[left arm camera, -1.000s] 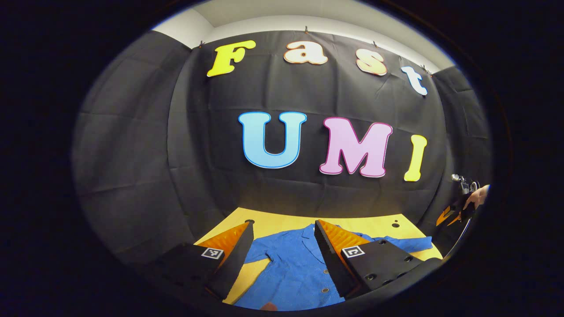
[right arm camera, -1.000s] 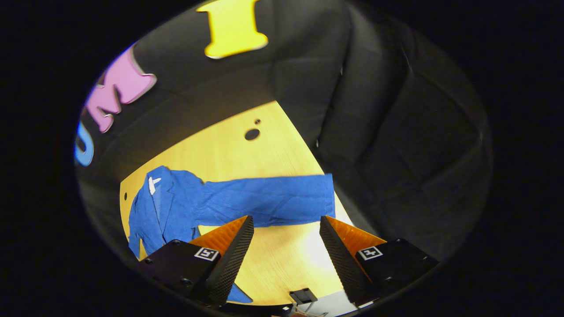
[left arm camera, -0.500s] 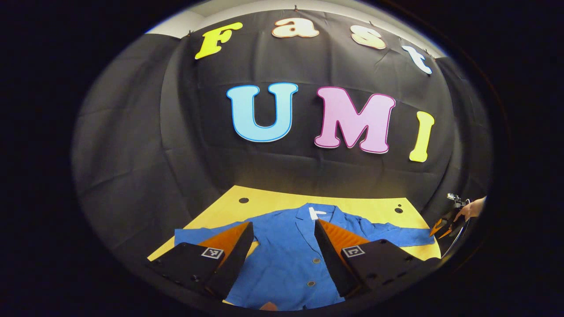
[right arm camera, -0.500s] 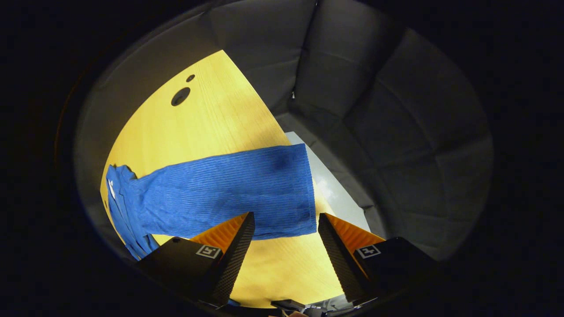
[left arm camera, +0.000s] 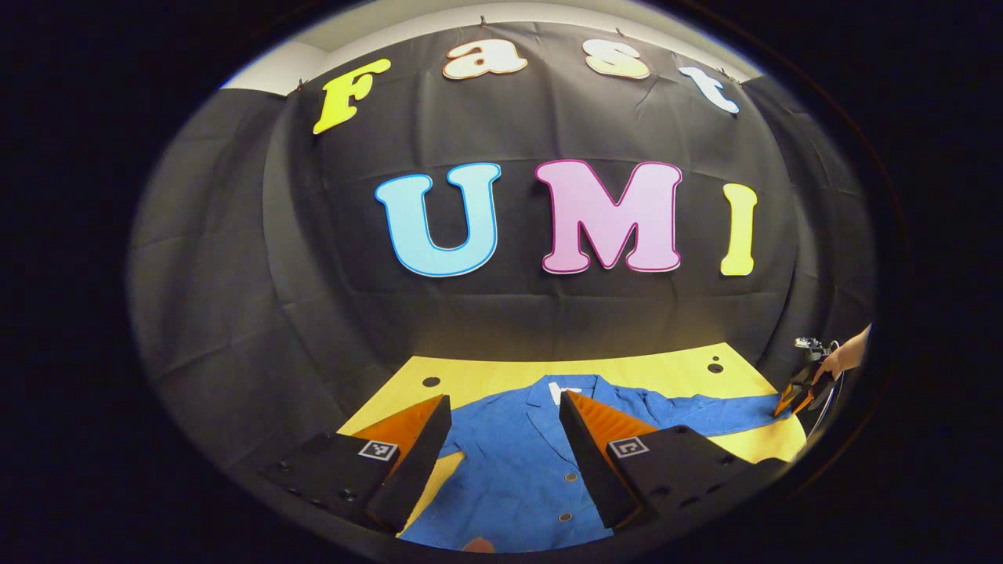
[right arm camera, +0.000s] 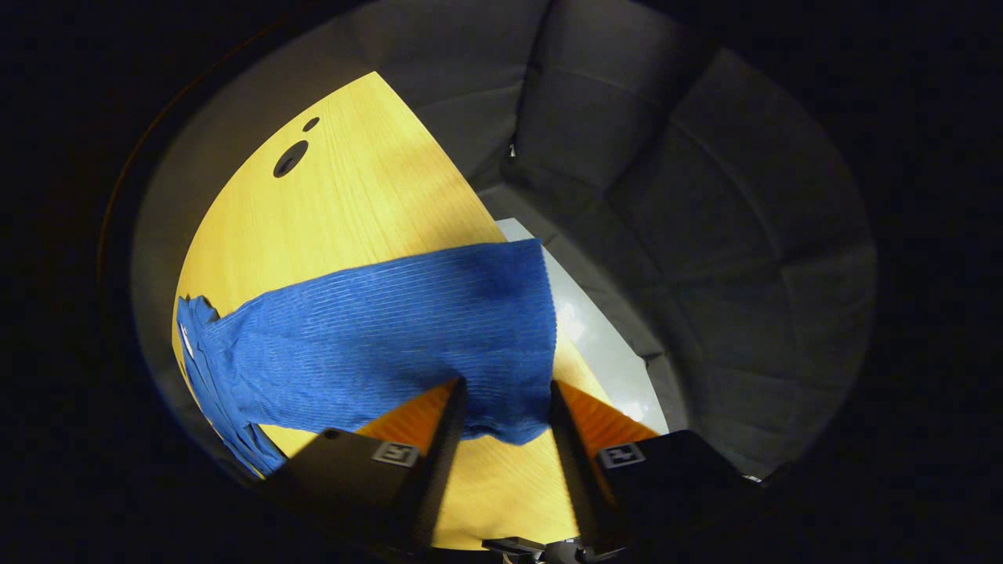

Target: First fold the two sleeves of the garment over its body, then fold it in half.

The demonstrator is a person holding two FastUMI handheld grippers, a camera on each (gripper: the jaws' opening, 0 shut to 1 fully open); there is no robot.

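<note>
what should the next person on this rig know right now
Right gripper: jaws closing around the cuff of the blue shirt's sleeve; firm pinch not confirmed.
Left gripper: jaws open, holding nothing, above the shirt body.
The shirt lies flat, buttons up, on the yellow table, sleeve stretched out sideways.
Done: no fold yet.
Left: fold both sleeves over the body, then fold in half.

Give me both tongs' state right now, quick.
Left tongs: open, holding nothing, above the shirt.
Right tongs: closing on the sleeve end; whether both fingers press on it cannot be told.
</note>
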